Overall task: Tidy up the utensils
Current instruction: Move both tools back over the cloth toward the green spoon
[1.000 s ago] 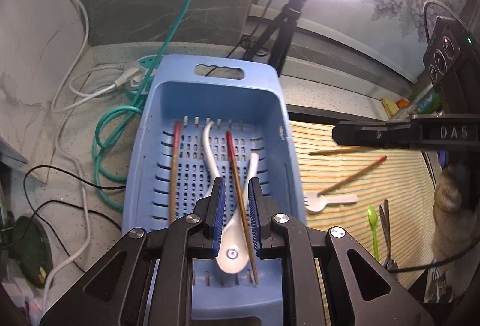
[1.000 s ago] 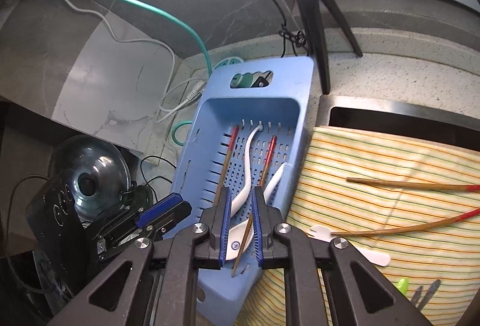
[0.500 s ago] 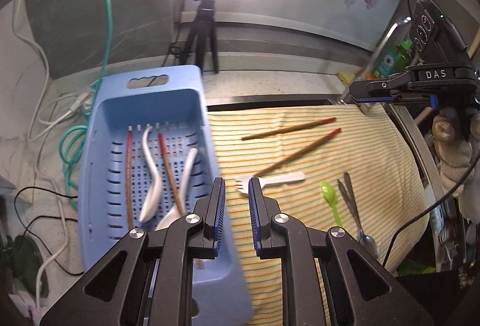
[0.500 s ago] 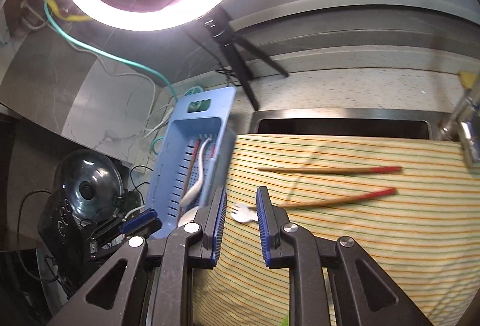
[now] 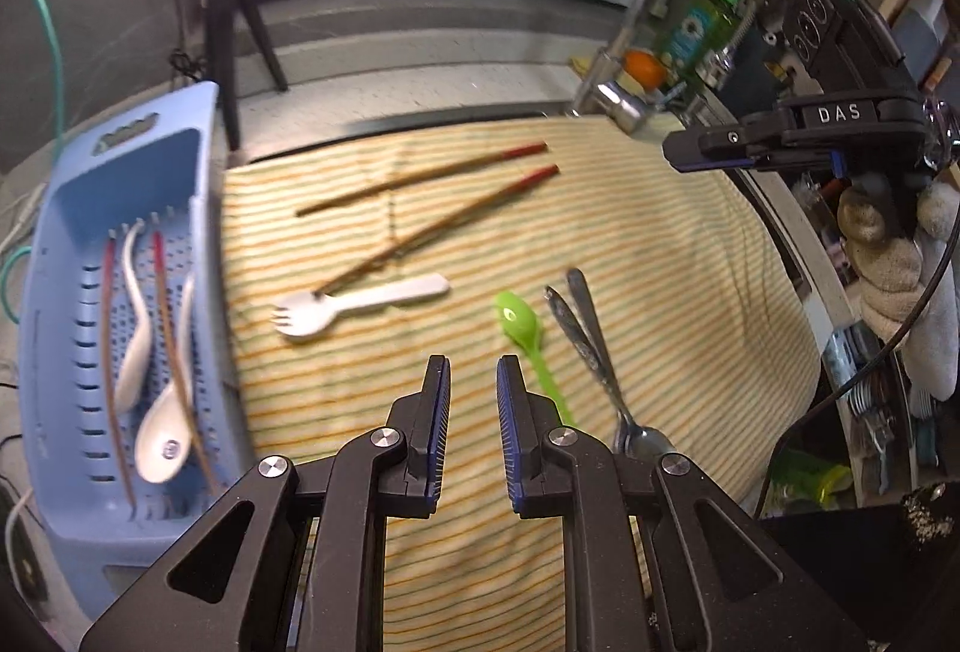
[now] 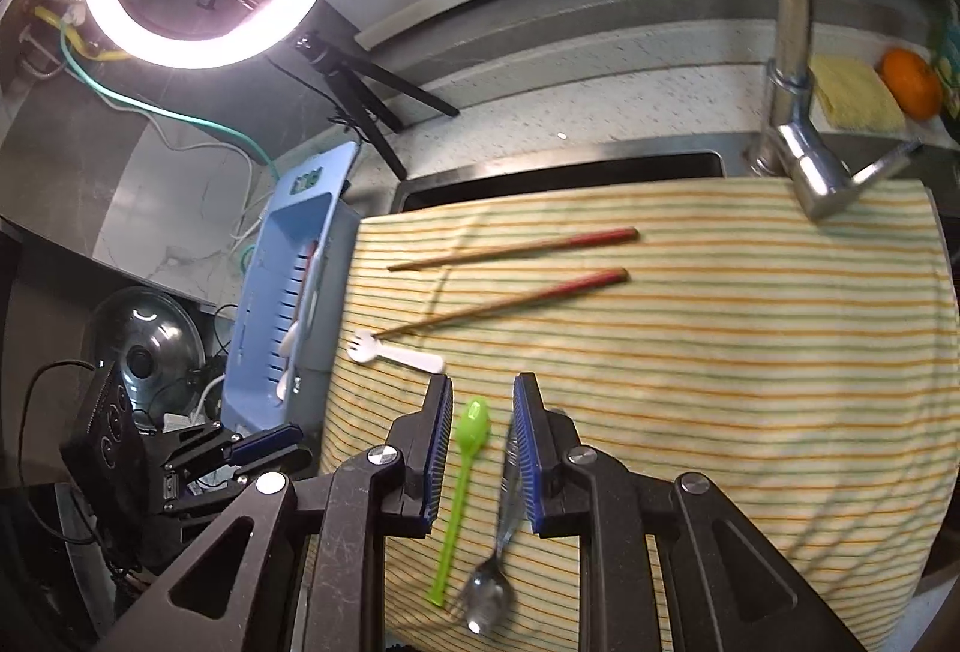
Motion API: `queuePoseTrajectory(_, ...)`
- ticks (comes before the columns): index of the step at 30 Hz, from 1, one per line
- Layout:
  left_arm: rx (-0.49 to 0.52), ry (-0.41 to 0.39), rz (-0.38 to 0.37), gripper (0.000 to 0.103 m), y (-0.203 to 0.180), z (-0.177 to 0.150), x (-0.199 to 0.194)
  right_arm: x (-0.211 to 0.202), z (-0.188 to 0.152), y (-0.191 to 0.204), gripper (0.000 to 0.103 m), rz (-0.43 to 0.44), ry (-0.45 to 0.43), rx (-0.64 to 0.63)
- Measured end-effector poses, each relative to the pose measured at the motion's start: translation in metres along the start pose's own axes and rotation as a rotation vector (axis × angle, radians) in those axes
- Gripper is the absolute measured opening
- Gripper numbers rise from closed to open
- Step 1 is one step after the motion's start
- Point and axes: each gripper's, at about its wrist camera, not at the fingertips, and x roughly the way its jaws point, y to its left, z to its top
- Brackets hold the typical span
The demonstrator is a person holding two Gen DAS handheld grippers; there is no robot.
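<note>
Sorting is partly done: the blue basket [image 5: 66, 208] at the left of the left wrist view already holds two white ceramic spoons [image 5: 159, 442] and two red-tipped chopsticks [image 5: 108, 352]. Five or six utensils remain on the striped cloth [image 5: 690, 292]. Two more red-tipped chopsticks [image 5: 420, 178] lie in the upper middle of that view, the nearer one's tip touching the white plastic fork [image 5: 354, 304] at centre. The green plastic spoon [image 5: 519, 328] lies just right of centre, and beside it lie metal utensils [image 5: 591, 346], apparently two with crossed handles; only one spoon bowl is clear.

The step in hand appears to be selecting the next piece. The right gripper [image 6: 483, 448] hangs over the cloth, jaws spread and empty, and the green plastic spoon [image 6: 465, 472] appears between them in the lower centre of the right wrist view. The left gripper [image 5: 468, 430] is likewise spread and empty, above the cloth near the spoon's handle.

The next move likely calls for lowering the right gripper, centring the jaws on the thin handle, and closing without catching the metal handle just beside the right jaw.
</note>
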Motion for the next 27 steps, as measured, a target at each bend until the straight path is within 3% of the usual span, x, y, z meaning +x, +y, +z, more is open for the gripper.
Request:
queuePoseTrajectory(5,0.009,0.024,-0.014,0.015,-0.01,0.005,0.014,0.006,-0.004,-0.018,0.019,0.006,0.009,0.041)
queuePoseTrajectory(10,-0.026,0.022,-0.042,0.015,0.004,0.024,0.023,0.015,0.0,-0.027,0.019,0.018,0.012,0.073)
queuePoseTrajectory(18,0.031,0.048,0.038,0.015,0.027,0.067,0.043,0.041,0.006,-0.028,0.024,0.058,0.02,0.148)
queuePoseTrajectory(23,0.062,0.099,0.098,0.015,0.042,0.078,0.059,0.059,0.005,-0.023,0.024,0.077,0.046,0.168)
queuePoseTrajectory(27,0.034,0.14,0.09,0.015,0.057,0.078,0.067,0.069,-0.001,-0.016,0.024,0.099,0.077,0.16)
